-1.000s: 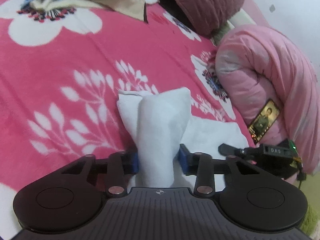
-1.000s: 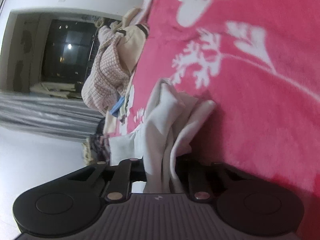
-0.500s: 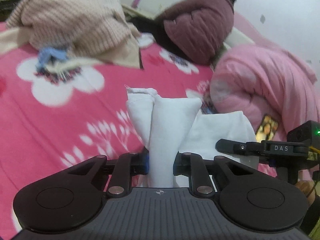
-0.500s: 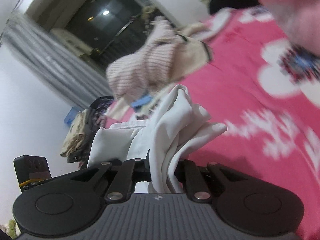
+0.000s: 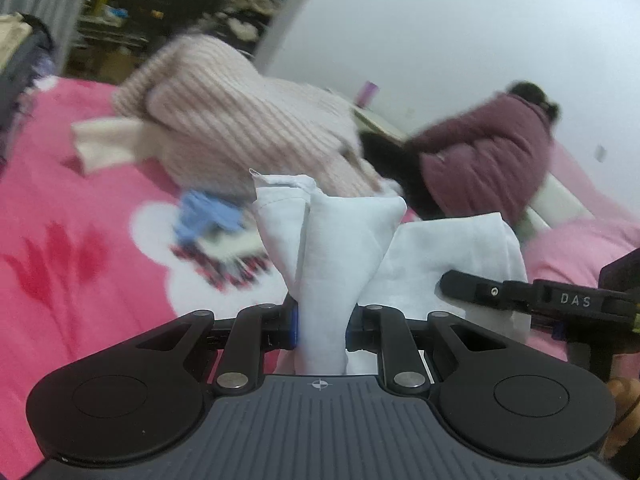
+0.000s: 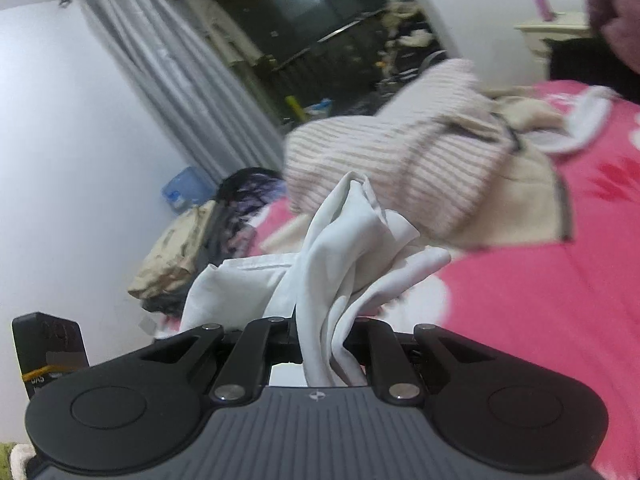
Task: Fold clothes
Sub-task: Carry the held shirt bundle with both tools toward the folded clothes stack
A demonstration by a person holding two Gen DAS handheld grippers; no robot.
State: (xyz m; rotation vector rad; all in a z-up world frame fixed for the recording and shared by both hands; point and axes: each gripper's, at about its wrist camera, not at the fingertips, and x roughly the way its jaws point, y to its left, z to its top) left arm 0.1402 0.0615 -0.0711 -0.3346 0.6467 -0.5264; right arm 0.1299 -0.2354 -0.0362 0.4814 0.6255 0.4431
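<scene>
Both tools have swung upward: a second ago the left wrist view looked down on the pink floral blanket [image 5: 60,272] with the white garment [image 5: 332,248] low against it, and now the same view takes in the wall and the far end of the bed, so the cloth has been lifted off the bedding. The left hand-held gripper [image 5: 320,324] is closed tight on a bunched fold of the garment, which stands up toward 12 o'clock from the jaws. The right hand-held gripper [image 6: 320,332] is likewise clamped on a gathered edge of the same white cloth, its loose corners fanning toward 1 o'clock; it also shows at 3 o'clock in the left view. Between the two grips the fabric hangs as a slack span. A ribbed pink sweater [image 5: 240,120] lies heaped at 11 o'clock on the bed. This looks like a lift to carry or shake the garment out; how many folds it already holds cannot be told.
</scene>
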